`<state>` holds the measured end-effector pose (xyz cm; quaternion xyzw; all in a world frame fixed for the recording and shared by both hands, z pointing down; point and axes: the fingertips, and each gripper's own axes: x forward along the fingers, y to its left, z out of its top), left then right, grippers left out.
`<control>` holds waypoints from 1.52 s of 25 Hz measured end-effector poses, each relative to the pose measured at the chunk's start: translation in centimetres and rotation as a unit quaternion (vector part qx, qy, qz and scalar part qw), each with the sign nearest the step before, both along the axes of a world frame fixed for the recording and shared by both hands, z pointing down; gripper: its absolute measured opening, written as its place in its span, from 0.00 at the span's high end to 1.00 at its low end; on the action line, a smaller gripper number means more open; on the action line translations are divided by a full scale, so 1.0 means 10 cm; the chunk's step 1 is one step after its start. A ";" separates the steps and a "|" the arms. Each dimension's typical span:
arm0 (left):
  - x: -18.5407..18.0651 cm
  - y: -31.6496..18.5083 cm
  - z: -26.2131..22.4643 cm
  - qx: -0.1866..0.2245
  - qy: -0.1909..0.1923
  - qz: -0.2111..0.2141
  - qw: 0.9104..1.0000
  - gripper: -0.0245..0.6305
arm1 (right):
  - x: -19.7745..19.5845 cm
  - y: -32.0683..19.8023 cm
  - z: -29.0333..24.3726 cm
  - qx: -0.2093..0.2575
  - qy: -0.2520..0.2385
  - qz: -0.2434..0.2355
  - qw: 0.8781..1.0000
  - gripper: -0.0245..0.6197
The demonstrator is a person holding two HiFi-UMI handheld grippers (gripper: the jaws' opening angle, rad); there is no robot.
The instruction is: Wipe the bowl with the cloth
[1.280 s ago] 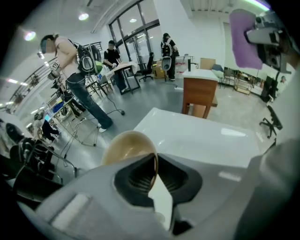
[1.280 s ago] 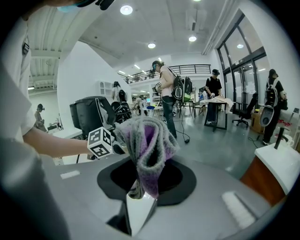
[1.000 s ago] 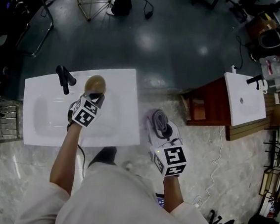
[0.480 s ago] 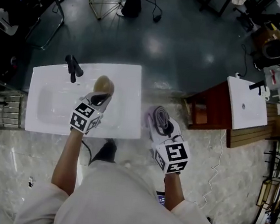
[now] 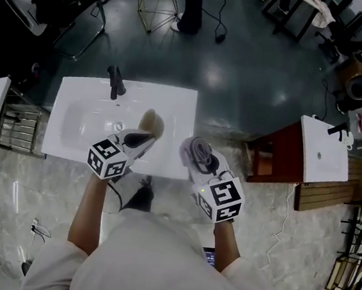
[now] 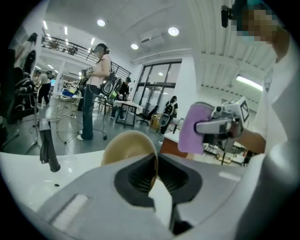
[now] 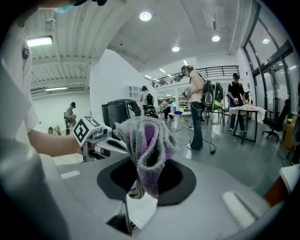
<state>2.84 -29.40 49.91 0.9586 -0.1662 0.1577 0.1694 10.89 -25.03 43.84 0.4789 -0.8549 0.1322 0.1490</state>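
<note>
My left gripper (image 5: 142, 137) is shut on the rim of a tan bowl (image 5: 151, 122), which it holds tilted above the right part of a white washbasin (image 5: 76, 98). In the left gripper view the bowl's (image 6: 129, 147) thin edge is pinched between the dark pads (image 6: 140, 176). My right gripper (image 5: 203, 161) is shut on a folded purple and grey cloth (image 5: 195, 150), held just right of the bowl, apart from it. In the right gripper view the cloth (image 7: 147, 150) stands up from between the jaws, and the left gripper (image 7: 101, 140) shows at the left.
A black tap (image 5: 115, 81) stands at the basin's back edge. A second white basin (image 5: 325, 150) on a red-brown stand (image 5: 273, 154) is at the right. A metal rack (image 5: 18, 130) is at the left. People stand about the hall behind.
Both grippers have come closer together: the left one has carried the bowl to the right and nearer me, and the cloth now sits close beside it. The view has shifted forward.
</note>
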 end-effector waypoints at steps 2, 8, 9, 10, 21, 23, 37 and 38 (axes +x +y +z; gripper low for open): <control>-0.02 0.17 -0.07 0.006 0.012 0.015 1.000 0.94 | -0.13 0.02 -0.04 0.009 0.019 -0.023 1.000 0.81; -0.11 0.54 -0.22 0.025 0.023 0.023 0.999 0.94 | -0.48 0.15 -0.03 0.034 0.127 -0.093 0.987 0.81; -0.13 0.60 -0.25 0.027 0.026 0.022 0.999 0.94 | -0.54 0.18 -0.04 0.040 0.139 -0.105 0.984 0.81; -0.15 0.65 -0.28 0.030 0.029 0.023 0.999 0.94 | -0.60 0.21 -0.05 0.046 0.151 -0.116 0.981 0.81; -0.38 1.15 -0.48 0.067 0.037 0.070 0.995 0.94 | -0.96 0.51 0.01 0.053 0.289 -0.198 0.935 0.81; -0.41 1.22 -0.49 0.072 0.033 0.081 0.994 0.94 | -0.96 0.52 0.06 0.043 0.308 -0.205 0.928 0.81; -0.38 1.53 -0.53 0.086 0.040 0.179 0.979 0.93 | -0.82 0.38 0.27 0.023 0.360 -0.217 0.907 0.81; -0.39 1.55 -0.54 0.085 0.046 0.186 0.978 0.93 | -0.81 0.37 0.29 0.024 0.357 -0.221 0.907 0.81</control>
